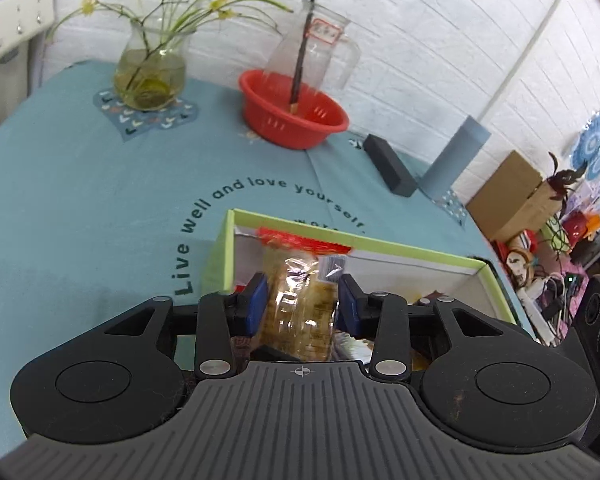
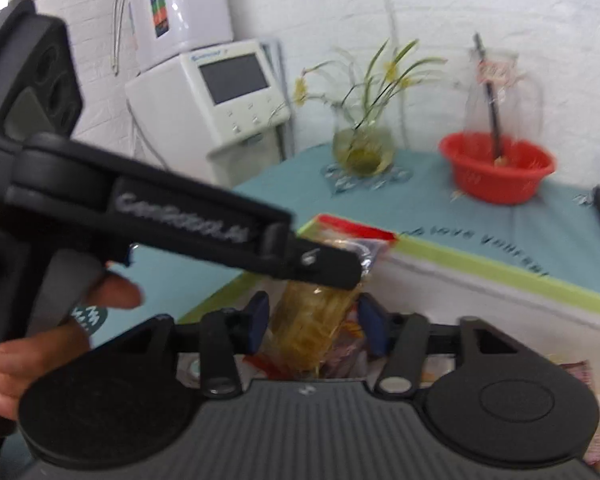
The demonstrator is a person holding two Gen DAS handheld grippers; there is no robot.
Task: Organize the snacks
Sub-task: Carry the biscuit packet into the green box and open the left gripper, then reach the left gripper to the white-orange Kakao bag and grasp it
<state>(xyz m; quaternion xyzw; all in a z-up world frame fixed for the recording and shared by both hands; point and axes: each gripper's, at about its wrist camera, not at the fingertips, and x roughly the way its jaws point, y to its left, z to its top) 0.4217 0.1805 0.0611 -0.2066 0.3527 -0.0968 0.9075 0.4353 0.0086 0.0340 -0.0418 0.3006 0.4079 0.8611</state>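
Behind box (image 1: 352,242), red basket (image 1: 296,120)

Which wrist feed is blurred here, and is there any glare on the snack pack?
Left wrist: sharp, tablecloth lettering readable, white glare patches on the snack pack wrapper, fisheye bends the walls. Right wrist: motion-smeared overall, the red basket and vase soft; glare on the pack not discernible.

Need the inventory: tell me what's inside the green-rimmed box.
The green-rimmed box shows a clear snack packet held by the left gripper; colourful wrappers lie underneath, mostly hidden by both grippers.
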